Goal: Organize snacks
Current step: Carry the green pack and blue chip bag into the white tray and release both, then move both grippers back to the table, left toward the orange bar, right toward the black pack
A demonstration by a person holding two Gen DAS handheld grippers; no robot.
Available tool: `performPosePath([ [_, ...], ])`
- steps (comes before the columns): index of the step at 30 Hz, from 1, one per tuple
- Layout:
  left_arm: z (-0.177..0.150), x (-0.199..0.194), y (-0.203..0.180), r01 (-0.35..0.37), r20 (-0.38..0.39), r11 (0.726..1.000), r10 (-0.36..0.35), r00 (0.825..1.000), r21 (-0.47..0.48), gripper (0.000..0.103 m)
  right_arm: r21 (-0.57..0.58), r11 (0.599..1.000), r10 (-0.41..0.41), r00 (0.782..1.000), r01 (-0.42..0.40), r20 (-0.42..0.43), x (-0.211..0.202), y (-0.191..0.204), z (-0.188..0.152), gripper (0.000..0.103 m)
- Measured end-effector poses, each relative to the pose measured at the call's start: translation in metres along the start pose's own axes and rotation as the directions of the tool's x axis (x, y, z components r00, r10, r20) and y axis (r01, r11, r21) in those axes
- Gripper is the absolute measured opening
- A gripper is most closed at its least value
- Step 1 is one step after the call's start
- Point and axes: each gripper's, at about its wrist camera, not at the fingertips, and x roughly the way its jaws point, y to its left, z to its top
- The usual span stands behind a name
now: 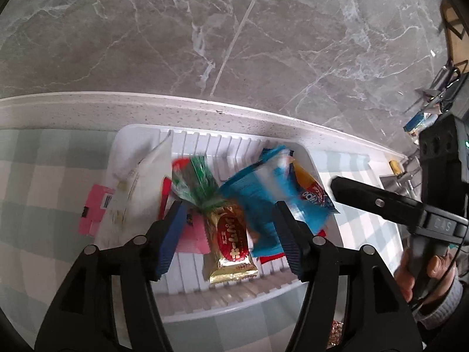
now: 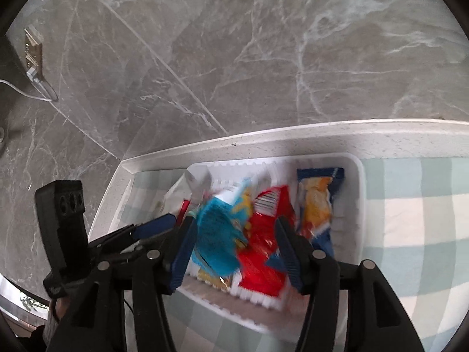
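Presently both grippers hover over a white tray (image 1: 140, 135) on the checked table (image 1: 52, 176). Left gripper (image 1: 228, 231) jaws apart, empty, above a gold bar (image 1: 231, 246) and blurred blue packet (image 1: 258, 193). Right gripper (image 2: 234, 249) jaws apart, gripping nothing, above the blue packet (image 2: 217, 234) and a red packet (image 2: 261, 249); an orange packet (image 2: 316, 202) lies at the tray's right side.

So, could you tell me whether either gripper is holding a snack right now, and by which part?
Nothing is held. The left gripper and right gripper both stand open above the white tray; the blurred blue packet lies loose between them.
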Motion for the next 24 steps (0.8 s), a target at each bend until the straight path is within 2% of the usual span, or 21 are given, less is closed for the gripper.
performPosePath([
  [5,-0.012,-0.018,-0.012,-0.005,0.018,1.0,0.005,1.0,0.022,0.06,-0.025,1.0,-0.019,1.0,0.02,0.022,-0.036,-0.001,-0.025,0.062],
  [11,-0.044,-0.041,-0.036,0.004,0.014,0.997,-0.005,1.0,0.073,0.062,-0.079,0.994,-0.071,0.997,0.072,0.019,-0.075,0.005,-0.067,0.063],
  [19,-0.112,-0.061,-0.071,0.034,-0.075,0.991,-0.025,0.997,0.132,0.062,-0.152,0.98,-0.13,0.991,0.127,-0.01,-0.113,0.019,-0.134,0.064],
  [24,-0.161,-0.065,-0.084,0.048,-0.148,0.99,-0.028,0.989,0.133,0.062,-0.204,0.971,-0.144,0.987,0.127,-0.068,-0.121,0.032,-0.182,0.064],
])
